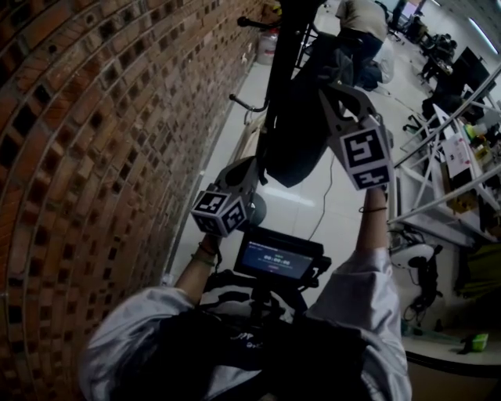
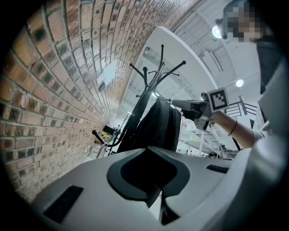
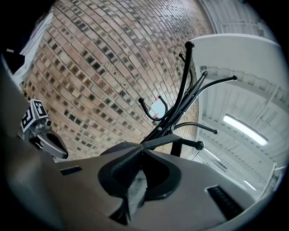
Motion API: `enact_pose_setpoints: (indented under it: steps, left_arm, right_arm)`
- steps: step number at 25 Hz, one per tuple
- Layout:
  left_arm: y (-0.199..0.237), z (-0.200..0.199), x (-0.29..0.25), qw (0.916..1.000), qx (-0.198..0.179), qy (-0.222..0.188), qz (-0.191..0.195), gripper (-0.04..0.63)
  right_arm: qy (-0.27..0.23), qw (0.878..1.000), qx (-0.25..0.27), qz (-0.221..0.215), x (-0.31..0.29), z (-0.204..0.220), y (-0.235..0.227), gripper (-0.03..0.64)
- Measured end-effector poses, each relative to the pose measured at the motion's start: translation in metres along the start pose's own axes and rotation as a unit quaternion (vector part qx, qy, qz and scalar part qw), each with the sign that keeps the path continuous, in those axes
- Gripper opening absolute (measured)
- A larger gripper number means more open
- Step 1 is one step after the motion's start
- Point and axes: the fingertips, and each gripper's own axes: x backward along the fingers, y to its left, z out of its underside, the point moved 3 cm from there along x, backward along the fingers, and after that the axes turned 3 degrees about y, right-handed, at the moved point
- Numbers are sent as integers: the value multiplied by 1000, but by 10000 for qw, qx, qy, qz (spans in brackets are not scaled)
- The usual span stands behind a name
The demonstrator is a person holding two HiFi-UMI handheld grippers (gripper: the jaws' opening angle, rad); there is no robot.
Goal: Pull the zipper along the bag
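A black bag (image 1: pixel 301 117) hangs from a black coat stand (image 1: pixel 286 47) beside the brick wall. My right gripper (image 1: pixel 333 94) is at the bag's top, shut on a thin dark piece there, which looks like the zipper pull. In the right gripper view the right gripper (image 3: pixel 142 155) has its pads pressed together, with a black strip (image 3: pixel 167 140) running from them towards the stand (image 3: pixel 180 99). My left gripper (image 1: pixel 254 168) meets the bag's lower edge. In the left gripper view the left gripper (image 2: pixel 151 155) is shut, apparently pinching the bag (image 2: pixel 158 126) at its bottom.
The brick wall (image 1: pixel 94 157) runs close along the left. A small monitor (image 1: pixel 278 258) sits on a rig at the person's chest. White metal shelving (image 1: pixel 446 180) stands at the right, and another person (image 1: pixel 364 23) bends over far back on the white floor.
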Motion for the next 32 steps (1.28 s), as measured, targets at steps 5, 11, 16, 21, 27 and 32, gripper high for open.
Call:
enact_pose_setpoints:
  steps: [5,11,16,21,27,32]
  left_arm:
    - [-6,5,-4,10000,19,76,54,7]
    - [-6,7,-9,9999,27,90,69,7]
    - [-5,6,-12,10000,25,72,64,7]
    - [-3,6,-17,10000,14,41,69,7]
    - [-5,6,-20,9999,6,59,97,8]
    - [-4,6,-20,9999,5,63,80,7]
  right_arm:
    - [56,9999,-40,-75,3,-1,4,5]
    - [110,9997,126,-171,3,-2,9,6]
    - [157,9993,279,-168,5,-2,12,8]
    - [143,9992,270,-263,3,-5,18,9]
    - [194,9984,419,-330,5,-2,20,9]
    - [194,9982,448,-347,5,-2,25,9]
